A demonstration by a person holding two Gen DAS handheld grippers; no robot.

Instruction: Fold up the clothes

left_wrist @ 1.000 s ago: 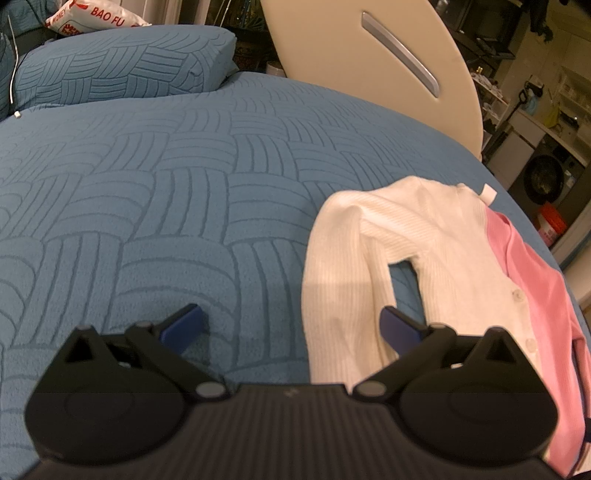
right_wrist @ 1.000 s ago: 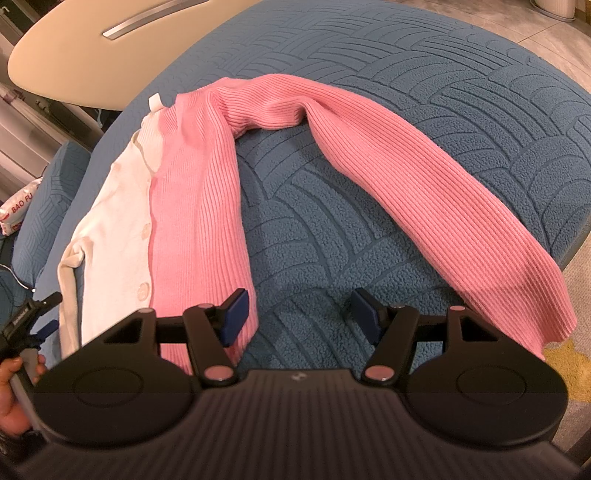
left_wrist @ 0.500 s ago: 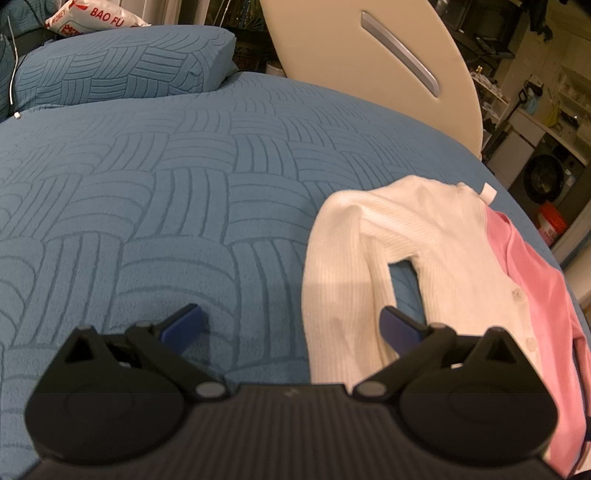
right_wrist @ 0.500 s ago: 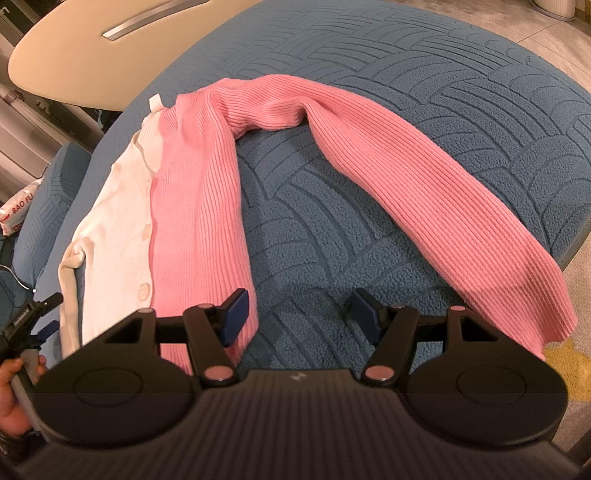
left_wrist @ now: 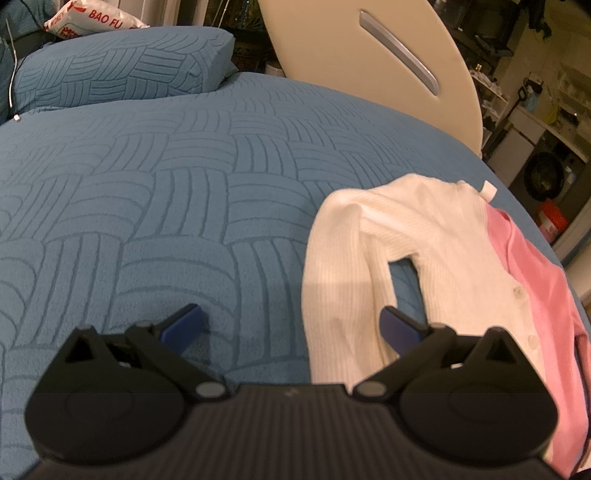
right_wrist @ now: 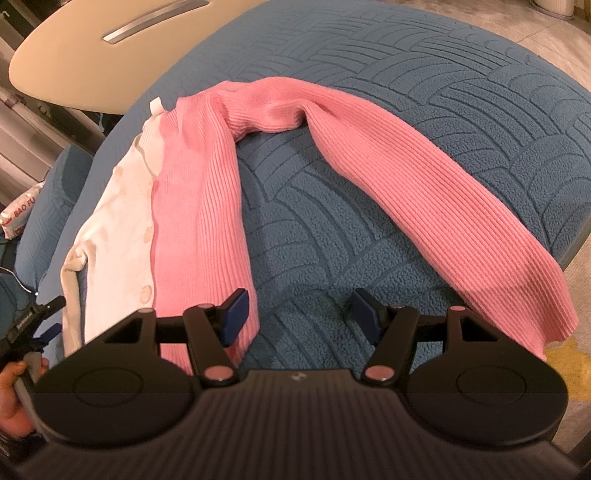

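- A blue quilted bedspread [left_wrist: 155, 192] covers the bed; a matching pillow [left_wrist: 122, 70] lies at the far left, a white packet with red lettering [left_wrist: 92, 22] behind it; a cream headboard panel [left_wrist: 373, 62] rises at the far side; a washing machine [left_wrist: 546, 173] stands in the far right background.
- A half-white, half-pink ribbed cardigan [right_wrist: 199, 206] lies flat near the bed's right edge; its white sleeve [left_wrist: 340, 280] is folded down along the body; its pink sleeve [right_wrist: 424, 206] stretches out to the right, the cuff hanging over the mattress edge.
- The left gripper [left_wrist: 291, 325] hovers above the bedspread, fingers spread wide and empty; the white sleeve lies between them, untouched.
- The right gripper [right_wrist: 297, 314] is parted and holds nothing; its left pad [right_wrist: 234, 314] sits over the pink hem; bare bedspread shows between the pads.
- A person's hand [right_wrist: 14, 391] appears at the near left edge of the right wrist view.
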